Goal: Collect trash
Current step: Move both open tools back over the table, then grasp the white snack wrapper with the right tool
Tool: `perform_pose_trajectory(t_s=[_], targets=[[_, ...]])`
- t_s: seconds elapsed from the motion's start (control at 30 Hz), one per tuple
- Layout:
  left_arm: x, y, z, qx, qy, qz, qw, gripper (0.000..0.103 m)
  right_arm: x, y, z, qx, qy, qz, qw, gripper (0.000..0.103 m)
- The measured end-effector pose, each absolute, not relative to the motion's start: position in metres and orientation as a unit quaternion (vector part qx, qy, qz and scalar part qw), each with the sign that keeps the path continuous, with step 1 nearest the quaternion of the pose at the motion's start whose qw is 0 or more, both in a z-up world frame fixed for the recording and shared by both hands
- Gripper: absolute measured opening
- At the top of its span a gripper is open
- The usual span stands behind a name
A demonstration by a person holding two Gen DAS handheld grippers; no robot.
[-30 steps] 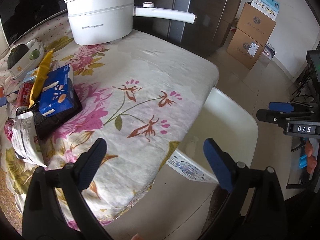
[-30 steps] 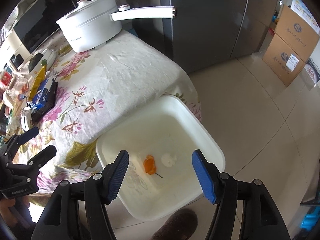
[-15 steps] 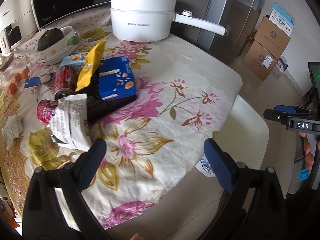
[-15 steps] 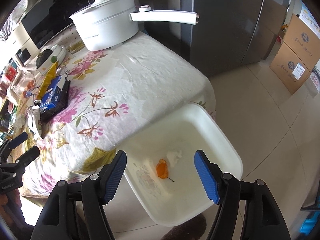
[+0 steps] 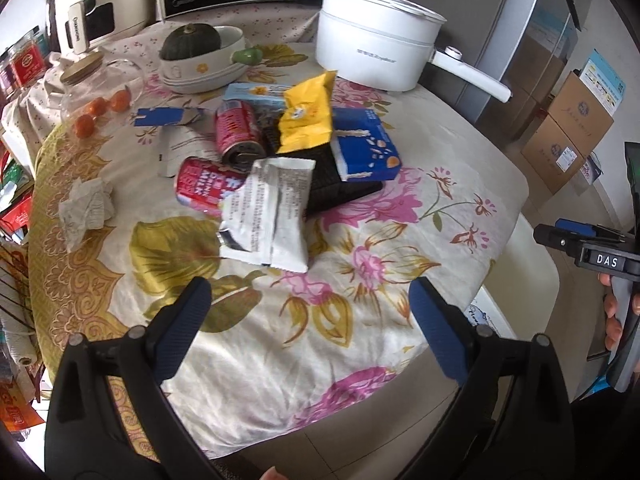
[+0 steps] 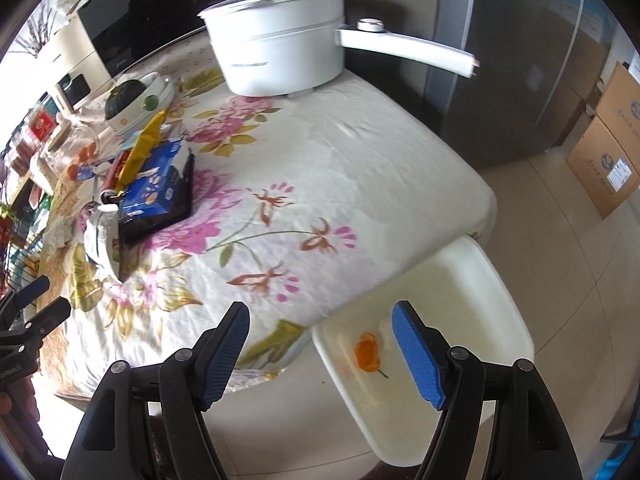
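My left gripper has swung from the table's bare corner toward the trash pile, so the white wrapper now lies just ahead. My right gripper has drifted off the bin toward the table edge.

The floral-clothed worktop carries, beyond the left fingers, a white wrapper, red cans, crumpled tissue and white pot.
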State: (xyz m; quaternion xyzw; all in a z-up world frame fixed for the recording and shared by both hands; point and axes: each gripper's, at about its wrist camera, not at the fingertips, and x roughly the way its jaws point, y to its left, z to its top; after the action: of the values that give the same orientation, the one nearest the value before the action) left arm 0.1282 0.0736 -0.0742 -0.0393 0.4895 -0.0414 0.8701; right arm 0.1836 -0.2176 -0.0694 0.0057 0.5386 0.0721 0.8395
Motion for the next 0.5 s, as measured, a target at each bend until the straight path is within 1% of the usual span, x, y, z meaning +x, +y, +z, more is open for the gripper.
perform_pose_trajectory(t_s=[0.1, 0.27, 0.5], targets=[[0.125, 0.095, -0.074, -0.054, 0.491, -0.026, 0.869, 0.1, 0.187, -0.193, -0.07, 0.0, 0.536, 0.083, 0.84, 0.078], [0.116, 0.133, -0.074, -0.072, 0.489, 0.003, 0.869, 0.1, 0.193, -0.156, -0.073, 0.003, 0.535, 0.099, 0.839, 0.078], [0.103, 0.18, -0.076, -0.072, 0.488, 0.064, 0.867, 0.101, 0.2, -0.092, -0.084, 0.006, 0.533, 0.114, 0.838, 0.078]])
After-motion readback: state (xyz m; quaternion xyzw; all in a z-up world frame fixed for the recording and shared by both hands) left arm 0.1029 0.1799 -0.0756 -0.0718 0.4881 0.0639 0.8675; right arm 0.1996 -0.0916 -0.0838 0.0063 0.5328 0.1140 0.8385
